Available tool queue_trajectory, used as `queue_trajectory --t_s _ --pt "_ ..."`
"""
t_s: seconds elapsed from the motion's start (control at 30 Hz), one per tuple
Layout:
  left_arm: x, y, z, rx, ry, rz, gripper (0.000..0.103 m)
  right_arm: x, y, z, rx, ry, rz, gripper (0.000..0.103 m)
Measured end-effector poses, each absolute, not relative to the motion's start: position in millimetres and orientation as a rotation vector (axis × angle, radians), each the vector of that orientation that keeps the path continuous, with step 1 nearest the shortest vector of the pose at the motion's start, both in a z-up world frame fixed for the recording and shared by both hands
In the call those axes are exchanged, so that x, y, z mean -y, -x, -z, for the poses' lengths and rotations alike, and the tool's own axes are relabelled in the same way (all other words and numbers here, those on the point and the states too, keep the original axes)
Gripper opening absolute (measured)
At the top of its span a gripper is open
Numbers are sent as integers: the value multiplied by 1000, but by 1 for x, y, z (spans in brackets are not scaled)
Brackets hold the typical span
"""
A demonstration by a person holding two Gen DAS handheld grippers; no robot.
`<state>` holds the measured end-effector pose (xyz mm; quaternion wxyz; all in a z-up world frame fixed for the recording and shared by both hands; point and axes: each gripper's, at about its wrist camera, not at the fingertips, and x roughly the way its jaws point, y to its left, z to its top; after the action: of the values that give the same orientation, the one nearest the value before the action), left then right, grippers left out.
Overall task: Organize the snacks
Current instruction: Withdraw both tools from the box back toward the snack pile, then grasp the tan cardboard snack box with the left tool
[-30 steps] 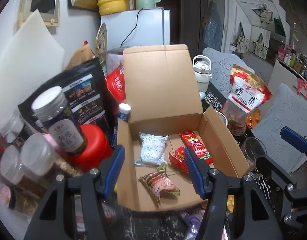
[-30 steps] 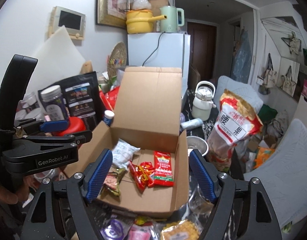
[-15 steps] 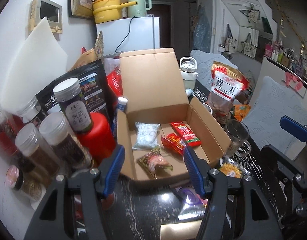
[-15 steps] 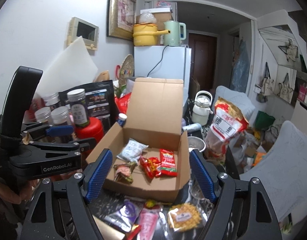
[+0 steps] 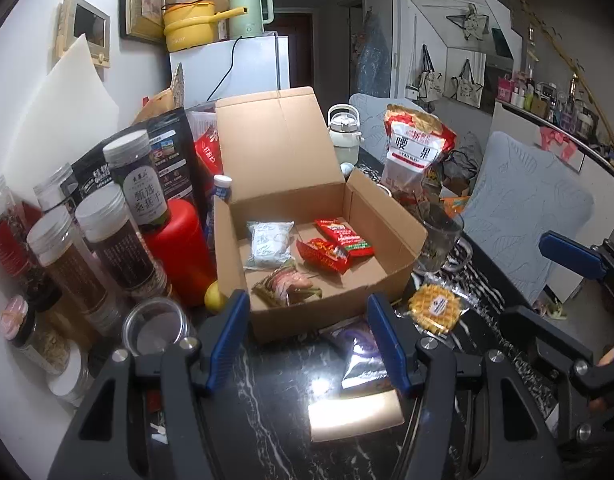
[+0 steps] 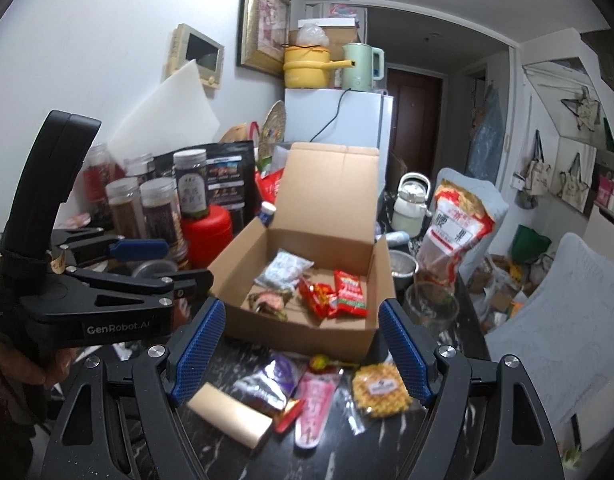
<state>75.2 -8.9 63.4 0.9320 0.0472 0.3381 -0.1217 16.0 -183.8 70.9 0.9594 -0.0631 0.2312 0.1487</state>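
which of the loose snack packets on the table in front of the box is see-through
The round yellow waffle in the clear plastic wrapper, rightmost of the loose ones. The pink packet, purple foil packet and tan bar beside it are opaque.

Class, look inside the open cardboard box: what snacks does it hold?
Inside the cardboard box: a white packet, a brownish packet and red packets. Anything beneath them is covered.

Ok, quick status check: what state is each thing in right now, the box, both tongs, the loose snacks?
Cardboard box: lid up, four packets inside.
Left tongs: open, empty.
Right tongs: open, empty.
Waffle packet: on the table, outside the box.
Pink packet: on the table, outside the box.
Purple packet: on the table, outside the box.
Glass cup: upright beside the box.
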Motion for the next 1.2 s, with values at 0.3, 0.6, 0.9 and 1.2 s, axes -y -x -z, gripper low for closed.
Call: queue_trajectory --t_s 0.3,0.6,0.9,1.2 --pt "7 -63 -26 -757 -111 288 61 182 3 -26 -549 80 -293 80" --pt "9 -47 14 -834 -106 356 61 190 15 12 -628 39 -267 80" --pt "18 -46 45 -913 -126 429 60 203 15 47 -693 -6 -270 80" --pt "32 -54 77 -986 -151 514 60 213 10 73 -751 -43 -272 80"
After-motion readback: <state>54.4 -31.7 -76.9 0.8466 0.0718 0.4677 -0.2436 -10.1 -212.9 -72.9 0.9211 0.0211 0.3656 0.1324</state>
